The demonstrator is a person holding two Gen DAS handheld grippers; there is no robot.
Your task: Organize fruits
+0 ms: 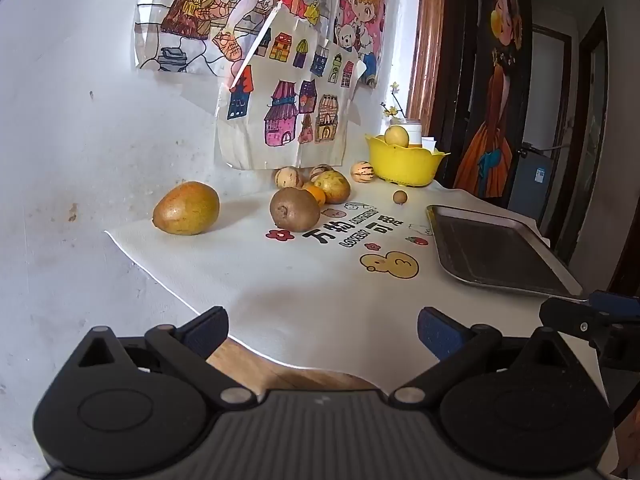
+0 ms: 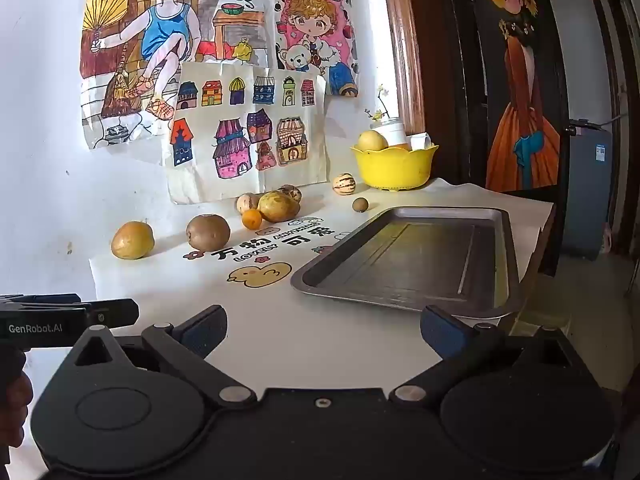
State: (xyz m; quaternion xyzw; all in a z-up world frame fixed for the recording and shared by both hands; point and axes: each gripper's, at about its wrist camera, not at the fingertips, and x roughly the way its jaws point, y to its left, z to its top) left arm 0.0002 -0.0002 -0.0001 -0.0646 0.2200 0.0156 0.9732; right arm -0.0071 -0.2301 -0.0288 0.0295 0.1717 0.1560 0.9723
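Several fruits lie on the white table mat by the wall: a mango [image 1: 186,208] [image 2: 132,240] at the left, a brown kiwi [image 1: 294,209] [image 2: 208,232], a small orange [image 1: 316,194] [image 2: 252,219], a second mango [image 1: 333,186] [image 2: 278,206], striped melons [image 1: 362,171] [image 2: 344,183] and a small brown fruit [image 1: 399,197] [image 2: 360,204]. A yellow bowl [image 1: 402,166] [image 2: 394,168] at the back holds a yellow fruit [image 1: 396,136] [image 2: 372,141]. A metal tray [image 1: 496,252] [image 2: 412,260] lies empty at the right. My left gripper [image 1: 322,334] and right gripper [image 2: 323,332] are open and empty, well short of the fruits.
Children's drawings [image 2: 244,132] hang on the white wall behind the fruits. A white jar with flowers [image 2: 390,130] stands behind the bowl. The table's right edge [image 2: 540,232] drops beside a dark door. The mat's front edge [image 1: 256,350] shows wood beneath.
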